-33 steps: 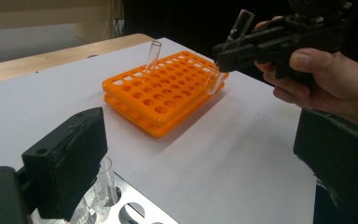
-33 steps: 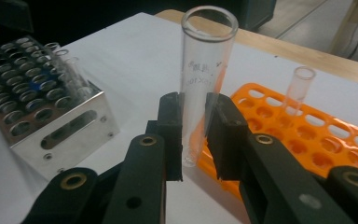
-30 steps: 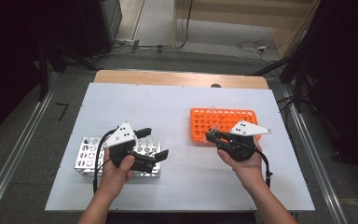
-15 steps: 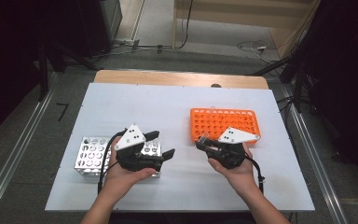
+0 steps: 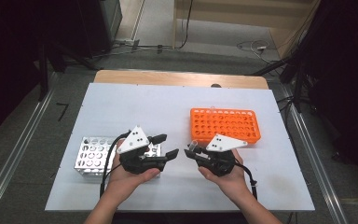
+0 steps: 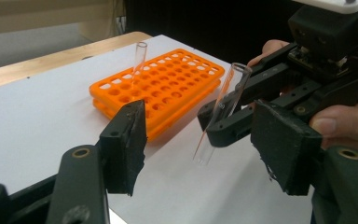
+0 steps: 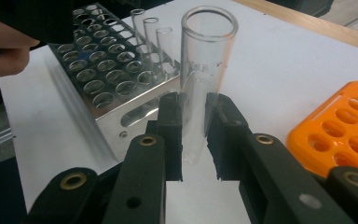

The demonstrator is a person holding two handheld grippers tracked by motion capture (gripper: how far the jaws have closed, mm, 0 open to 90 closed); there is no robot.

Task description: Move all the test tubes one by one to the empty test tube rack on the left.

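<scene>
My right gripper point(image 5: 192, 150) is shut on a clear glass test tube point(image 5: 192, 144), held upright just above the white table point(image 5: 168, 107). In the right gripper view both pads clamp the test tube point(image 7: 204, 70) near its lower half, my right gripper point(image 7: 195, 135) pointing towards the metal rack point(image 7: 98, 88). My left gripper point(image 5: 170, 145) faces it from the left, tips a short way apart. Its jaws have just been closing. In the left gripper view the test tube point(image 6: 219, 116) stands between and a little beyond the two pads of my left gripper point(image 6: 205, 154), which do not touch it.
The orange tube rack point(image 5: 226, 123) lies behind the right hand, with one tube point(image 6: 139, 60) standing in it. The metal rack point(image 5: 91, 154) sits under the left hand, with three tubes point(image 7: 149, 32) at its far side. The table's wooden edge point(image 5: 177, 78) runs along the back.
The right gripper has carried the tube leftwards and slightly down, close to the left gripper. The left gripper's jaws have narrowed and its hand has stayed over the metal rack.
</scene>
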